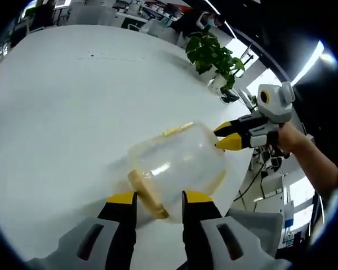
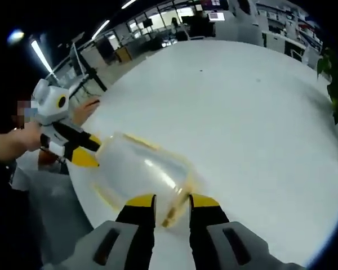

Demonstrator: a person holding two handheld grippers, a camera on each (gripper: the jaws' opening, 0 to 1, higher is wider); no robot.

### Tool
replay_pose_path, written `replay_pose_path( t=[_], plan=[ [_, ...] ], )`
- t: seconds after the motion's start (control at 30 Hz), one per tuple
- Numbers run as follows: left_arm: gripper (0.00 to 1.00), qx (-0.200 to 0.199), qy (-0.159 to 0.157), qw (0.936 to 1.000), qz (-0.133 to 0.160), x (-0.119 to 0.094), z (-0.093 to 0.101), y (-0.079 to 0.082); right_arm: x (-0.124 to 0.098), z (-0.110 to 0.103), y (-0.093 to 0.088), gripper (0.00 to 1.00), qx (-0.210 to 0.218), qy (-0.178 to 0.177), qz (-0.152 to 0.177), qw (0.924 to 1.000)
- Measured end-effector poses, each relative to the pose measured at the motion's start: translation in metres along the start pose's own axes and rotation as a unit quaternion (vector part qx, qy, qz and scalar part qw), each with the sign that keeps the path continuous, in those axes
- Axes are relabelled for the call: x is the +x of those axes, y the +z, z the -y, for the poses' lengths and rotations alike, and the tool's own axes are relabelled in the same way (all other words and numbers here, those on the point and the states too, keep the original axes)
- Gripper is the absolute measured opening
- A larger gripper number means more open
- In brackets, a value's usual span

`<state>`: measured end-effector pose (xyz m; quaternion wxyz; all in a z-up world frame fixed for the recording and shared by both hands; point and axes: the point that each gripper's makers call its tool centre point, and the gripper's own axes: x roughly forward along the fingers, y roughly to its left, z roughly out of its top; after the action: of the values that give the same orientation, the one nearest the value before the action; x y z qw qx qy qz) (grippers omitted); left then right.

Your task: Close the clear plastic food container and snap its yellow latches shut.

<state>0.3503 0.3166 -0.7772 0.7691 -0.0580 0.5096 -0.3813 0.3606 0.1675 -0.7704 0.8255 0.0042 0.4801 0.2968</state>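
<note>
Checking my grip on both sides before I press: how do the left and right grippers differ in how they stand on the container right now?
The left gripper has its tips either side of a yellow latch at one end of the clear container. The right gripper straddles the opposite end, where the yellow there is blurred. The left gripper's tips stand slightly wider apart than the right's. Both are open, and both meet the container over the white table.

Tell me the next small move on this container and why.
Probably squeeze the left gripper shut on the yellow latch between its jaws, pressing it against the clear container. The right gripper already braces the opposite end, and the latch looks angled outward, not snapped.
</note>
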Motion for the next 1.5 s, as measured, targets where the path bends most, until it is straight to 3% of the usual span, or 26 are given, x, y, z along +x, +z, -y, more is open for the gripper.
replay_pose_path(
  t=[0.53,0.57,0.67,0.77,0.8,0.83,0.9,0.93,1.17,1.5],
  plan=[
    [0.26,-0.005,0.003,1.0,-0.001,0.004,0.001,0.003,0.0,-0.002,0.0,0.18,0.007,0.004,-0.007,0.9999],
    [0.26,-0.023,0.007,0.9997,-0.001,0.011,0.002,0.004,0.001,-0.002,-0.001,0.18,0.005,0.004,-0.009,0.9999],
    [0.26,-0.017,0.009,0.9998,-0.009,0.004,0.001,0.001,0.001,-0.003,-0.001,0.18,0.009,0.002,-0.004,1.0],
    [0.26,-0.016,0.01,0.9998,-0.009,0.001,0.002,0.001,0.002,-0.003,-0.004,0.17,0.043,0.011,-0.003,0.999],
    [0.26,-0.016,0.013,0.9997,-0.008,0.001,0.001,0.001,0.002,-0.002,-0.004,0.17,0.076,0.021,0.003,0.9969],
    [0.26,-0.016,0.014,0.9997,-0.008,0.0,0.0,0.001,0.003,-0.003,-0.001,0.17,0.083,0.028,0.016,0.996],
    [0.26,-0.021,0.014,0.9996,-0.01,0.001,-0.004,0.002,0.002,-0.003,-0.002,0.17,0.077,0.025,0.026,0.9964],
    [0.26,-0.019,0.013,0.9997,-0.008,0.001,-0.004,0.003,0.002,-0.003,-0.001,0.17,0.049,0.019,0.028,0.9982],
    [0.27,-0.008,0.003,0.9999,-0.008,0.001,-0.002,0.003,0.001,-0.006,-0.003,0.18,0.053,0.023,-0.005,0.9983],
    [0.28,0.002,-0.011,0.9999,-0.01,-0.001,-0.006,0.003,0.0,-0.015,-0.012,0.18,0.077,0.014,-0.003,0.9969]
  ],
)
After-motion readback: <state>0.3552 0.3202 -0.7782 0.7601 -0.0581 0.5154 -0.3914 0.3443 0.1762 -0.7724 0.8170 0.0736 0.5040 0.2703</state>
